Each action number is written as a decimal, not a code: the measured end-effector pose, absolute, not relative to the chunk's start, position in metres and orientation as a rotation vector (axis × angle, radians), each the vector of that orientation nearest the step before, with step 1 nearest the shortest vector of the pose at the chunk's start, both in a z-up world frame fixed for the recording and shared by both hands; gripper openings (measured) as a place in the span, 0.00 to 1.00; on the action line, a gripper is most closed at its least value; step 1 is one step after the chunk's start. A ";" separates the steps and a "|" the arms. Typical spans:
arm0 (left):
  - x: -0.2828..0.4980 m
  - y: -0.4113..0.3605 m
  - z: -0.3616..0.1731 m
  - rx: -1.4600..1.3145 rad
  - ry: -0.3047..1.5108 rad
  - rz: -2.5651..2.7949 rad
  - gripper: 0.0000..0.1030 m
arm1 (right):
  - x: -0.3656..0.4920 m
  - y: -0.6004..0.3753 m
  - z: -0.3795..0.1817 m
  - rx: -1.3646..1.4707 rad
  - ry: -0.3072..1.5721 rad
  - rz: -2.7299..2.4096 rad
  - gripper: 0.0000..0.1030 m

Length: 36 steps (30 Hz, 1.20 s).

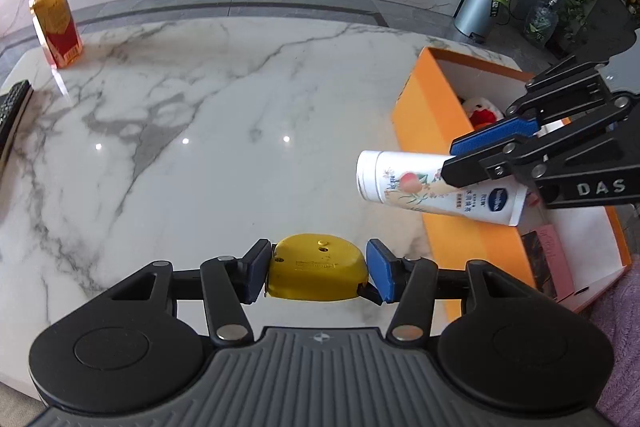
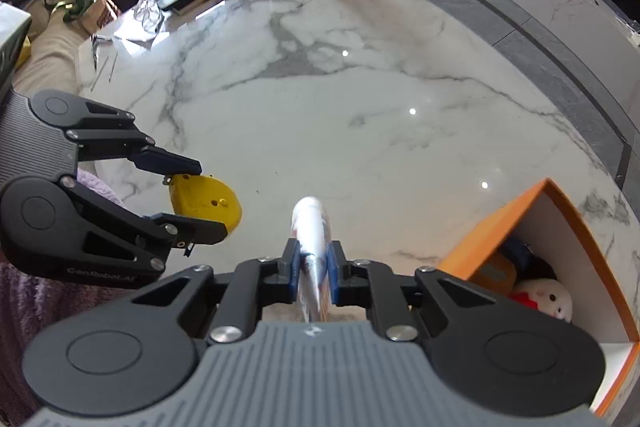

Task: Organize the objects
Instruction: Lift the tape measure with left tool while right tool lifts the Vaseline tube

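The flat yellow plastic tape-measure case [image 1: 318, 267] sits clamped between the blue pads of the left gripper [image 1: 318, 269], above the white grey-veined marble table [image 1: 224, 99]. The right gripper [image 2: 313, 267], jaws narrow, pinches the white flower-printed squeeze tube [image 1: 420, 183] just beside the open orange cardboard box [image 1: 428, 115], where a red-and-white plush toy [image 2: 544, 297] lies. An orange drink bottle [image 1: 56, 27] stands far off.

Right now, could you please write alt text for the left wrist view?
The left gripper holds a yellow tape measure above a marble table. At right, the right gripper holds a white tube beside an open orange box.
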State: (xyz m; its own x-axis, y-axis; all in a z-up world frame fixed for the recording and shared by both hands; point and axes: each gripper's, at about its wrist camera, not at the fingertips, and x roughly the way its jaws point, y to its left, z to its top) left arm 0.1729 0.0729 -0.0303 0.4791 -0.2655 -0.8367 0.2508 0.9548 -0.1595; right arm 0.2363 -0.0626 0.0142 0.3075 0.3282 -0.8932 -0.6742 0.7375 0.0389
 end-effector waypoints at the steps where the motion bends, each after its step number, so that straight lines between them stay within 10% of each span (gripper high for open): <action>1: 0.171 0.068 -0.023 -0.014 1.006 -0.327 0.59 | 0.232 -0.071 0.025 -0.357 1.047 0.675 0.14; 10: 0.165 -0.010 0.017 0.065 0.885 -0.525 0.59 | 0.188 -0.172 0.079 -0.240 0.995 0.499 0.14; 36: 0.219 -0.168 -0.101 0.422 1.047 -0.849 0.59 | 0.219 -0.252 -0.029 -0.242 1.174 0.390 0.14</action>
State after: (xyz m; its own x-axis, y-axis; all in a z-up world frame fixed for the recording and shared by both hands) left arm 0.2188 -0.1675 -0.1008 0.2328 -0.4072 -0.8832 0.7801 0.6205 -0.0805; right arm 0.2192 -0.2520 -0.0287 0.3311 0.1704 -0.9281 -0.4187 0.9080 0.0174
